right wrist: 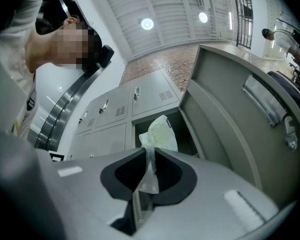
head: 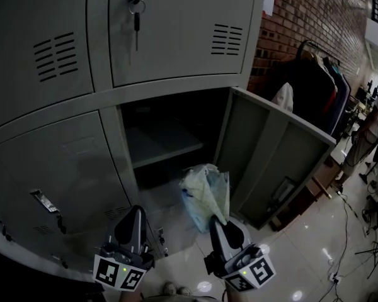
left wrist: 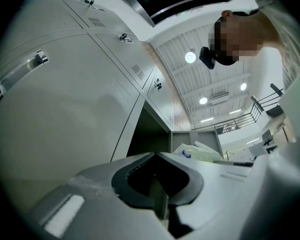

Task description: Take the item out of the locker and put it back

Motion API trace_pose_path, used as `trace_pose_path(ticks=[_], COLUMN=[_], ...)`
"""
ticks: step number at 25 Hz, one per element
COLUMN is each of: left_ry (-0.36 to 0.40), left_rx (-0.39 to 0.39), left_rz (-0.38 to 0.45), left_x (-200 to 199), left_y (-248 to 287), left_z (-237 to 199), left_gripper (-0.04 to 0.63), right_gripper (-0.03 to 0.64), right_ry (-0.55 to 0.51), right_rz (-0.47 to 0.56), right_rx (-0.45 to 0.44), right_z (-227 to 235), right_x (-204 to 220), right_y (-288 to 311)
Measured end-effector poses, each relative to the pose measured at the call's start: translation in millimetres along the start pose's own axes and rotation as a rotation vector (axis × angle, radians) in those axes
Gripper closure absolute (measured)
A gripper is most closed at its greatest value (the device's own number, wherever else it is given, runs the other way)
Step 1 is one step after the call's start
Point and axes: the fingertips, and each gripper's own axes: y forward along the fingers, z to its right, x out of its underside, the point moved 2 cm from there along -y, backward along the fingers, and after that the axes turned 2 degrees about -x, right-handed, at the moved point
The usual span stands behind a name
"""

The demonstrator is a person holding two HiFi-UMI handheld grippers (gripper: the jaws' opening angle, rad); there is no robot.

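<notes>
The right hand-held gripper (right wrist: 144,183) was pinching a fold of the plastic bag (head: 205,192), evidently to carry it, at the open locker compartment (head: 167,145) mouth, while the left hand-held gripper (left wrist: 159,193), pressed together and empty, idled near left.

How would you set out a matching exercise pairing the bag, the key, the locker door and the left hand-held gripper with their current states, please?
Things:
1. bag
2. key
3. locker door
4. left hand-held gripper

States:
A. swung open
B. shut, holding nothing
C. pinched by the right hand-held gripper
D. hanging from the closed upper door

Pairs: 1-C, 2-D, 3-A, 4-B.
</notes>
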Motion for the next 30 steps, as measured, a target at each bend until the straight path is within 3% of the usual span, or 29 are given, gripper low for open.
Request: trace_pose_path(ticks=[5, 9, 16, 20, 27, 28, 30], left_ry=[0.002, -0.007, -0.015, -0.014, -0.018, -0.018, -0.012], left_rx=[-0.004, -0.012, -0.007, -0.011, -0.010, -0.009, -0.008], left_rz=[-0.001, -0.002, -0.011, -0.007, -0.006, -0.005, -0.008], left_x=[0, 0, 2, 1, 3, 3, 3], left_y=[0, 1, 3, 5, 10, 10, 12], left_z=[-4, -9, -13, -18, -22, -23, -23], left_gripper=[0.592, 0.592, 0.592, 0.592, 0.592, 0.592, 0.592], right_gripper=[0.581, 0.581, 0.581, 0.581, 0.574, 0.563, 0.392], right_ry=[-0.034, -0.112, -0.162, -0.200, -0.237, -0.242, -0.246], right_rz=[-0.008, -0.123, -0.309, -0.384, -0.390, -0.383, -0.364], right_rx=[-0.021, -0.007, 0.036, 0.033, 0.024, 0.031, 0.056], right_z=[6, 28, 69, 73, 70, 70, 74], right_x=[-18, -17, 27, 47, 52, 52, 51], right_y=[50, 127, 229, 247, 254, 255, 255])
